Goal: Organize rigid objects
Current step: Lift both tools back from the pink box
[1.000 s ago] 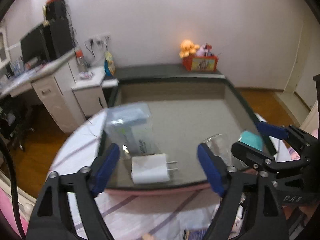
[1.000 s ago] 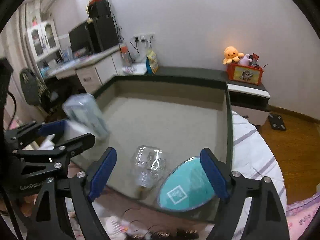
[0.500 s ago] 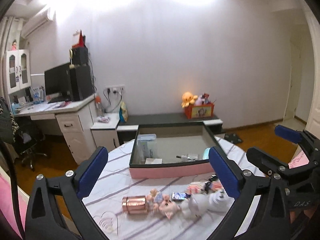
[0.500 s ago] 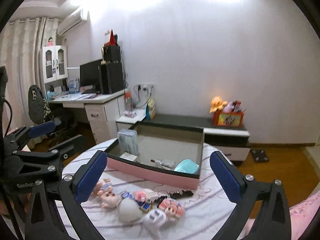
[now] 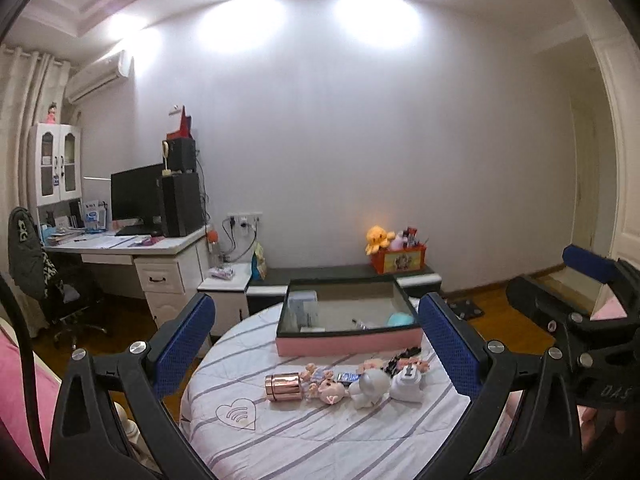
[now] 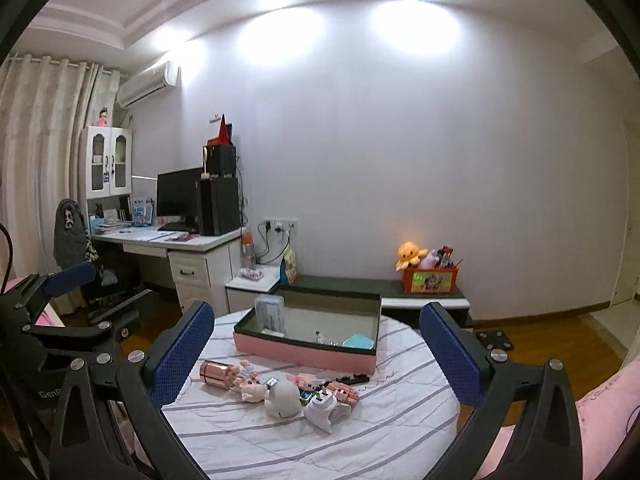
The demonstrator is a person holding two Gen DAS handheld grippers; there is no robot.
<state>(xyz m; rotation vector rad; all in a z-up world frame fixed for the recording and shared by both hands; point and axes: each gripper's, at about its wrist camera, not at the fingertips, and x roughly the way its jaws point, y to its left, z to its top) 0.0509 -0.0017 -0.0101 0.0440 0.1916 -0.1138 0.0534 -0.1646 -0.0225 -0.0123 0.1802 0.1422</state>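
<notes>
Left gripper: your jaws have just been opening and now stand wide apart, nothing between them; you're well back from the counter.
Right gripper: same story, jaws just opened, spread full, empty, held beside the left one.
Pink box: sits at the far side of the round counter, already holding a clear-wrapped carton at its left end and a teal piece at its right.
Loose pile: a copper can lying on its side, small pig figures, a white rounded toy and a white plug adapter, all touching or just beside one another, in front of the box.
Risk, crowding: go in for one piece and a wide jaw will likely shove its neighbour; the figures look light and will skid on the cloth.
Risk, rolling: that can is on its side, so a nudge could send it toward the counter's edge.
Risk, collision: your two grippers sit close together; reaching for the same cluster could knock them into each other.
Risk, small bits: the dark pieces behind the pile are too small to make out, so pick your target carefully.
</notes>
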